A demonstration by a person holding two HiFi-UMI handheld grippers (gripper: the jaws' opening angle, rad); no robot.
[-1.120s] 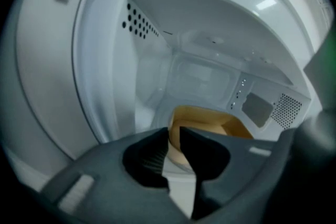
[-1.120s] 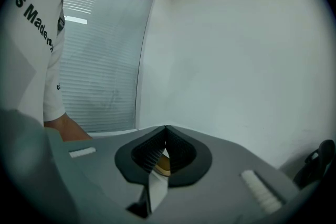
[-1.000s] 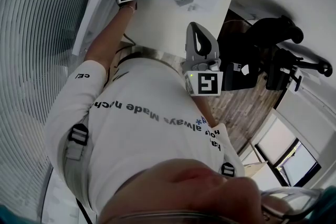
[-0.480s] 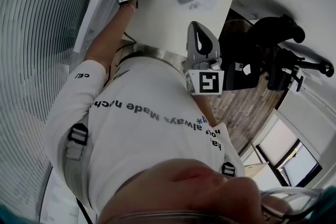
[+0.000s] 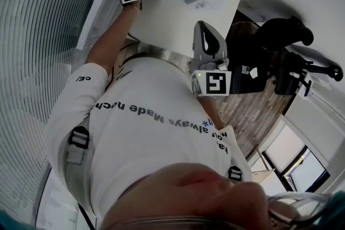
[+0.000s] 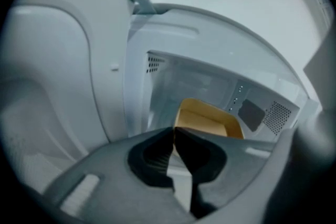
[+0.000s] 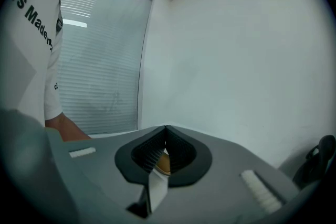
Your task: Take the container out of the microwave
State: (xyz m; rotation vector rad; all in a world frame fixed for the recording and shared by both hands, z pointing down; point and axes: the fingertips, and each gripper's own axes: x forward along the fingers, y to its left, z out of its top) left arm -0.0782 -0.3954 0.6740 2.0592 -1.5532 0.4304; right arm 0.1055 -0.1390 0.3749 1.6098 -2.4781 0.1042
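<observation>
Now left tongs (image 6: 174, 131), just closing, seemingly pinch the tan boxy container's (image 6: 209, 121) rim; right tongs (image 7: 166, 128) shut.

Just past the left gripper's (image 6: 174, 131) tips, the container (image 6: 210, 120) looks like matt tan paperboard. The microwave (image 6: 173, 81) walls around it are smooth, faintly glossy white. The right gripper (image 7: 166, 131) is matt grey plastic with black ribbed pads (image 7: 149, 153).

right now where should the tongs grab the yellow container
Its thin near wall at the left corner, coming in through the microwave's open front: the container is open-topped with upright walls, that corner nearest. The left tongs, jaws just closing, meet there, apparently on the rim.
</observation>
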